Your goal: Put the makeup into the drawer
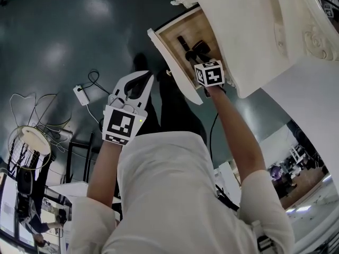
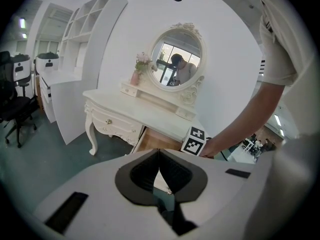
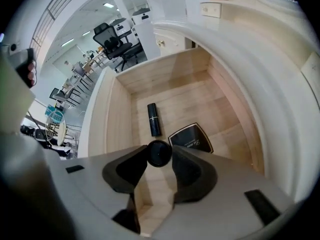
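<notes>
While the left gripper (image 2: 159,173) hangs clear of the furniture, its jaws together on nothing, the right gripper (image 3: 159,150) points steeply down into the open drawer (image 3: 170,81). Between its jaw tips sits a round black makeup piece (image 3: 159,154), seen end-on. The tips rest against its two sides with no gap that I can see, so I read the jaws as clamped on it. It hangs over the near part of the wooden drawer bottom. Whether its lower end touches the wood I cannot tell.

Two other pieces lie in the drawer. A black tube (image 3: 154,119) lies lengthwise near the middle, and a flat black case (image 3: 190,138) lies just beside it, toward the right wall. They are close together but not stacked.

By my judgement the task is far along: two pieces are stowed and a third is inside the drawer's walls, waiting only to be let go. What is left is to release it and lift the gripper out. On the white surface (image 2: 145,115) above the drawer I make out a pink vase (image 2: 135,78) and a mirror (image 2: 176,59). I see no makeup there, though small pieces would be hard to spot at this range.
</notes>
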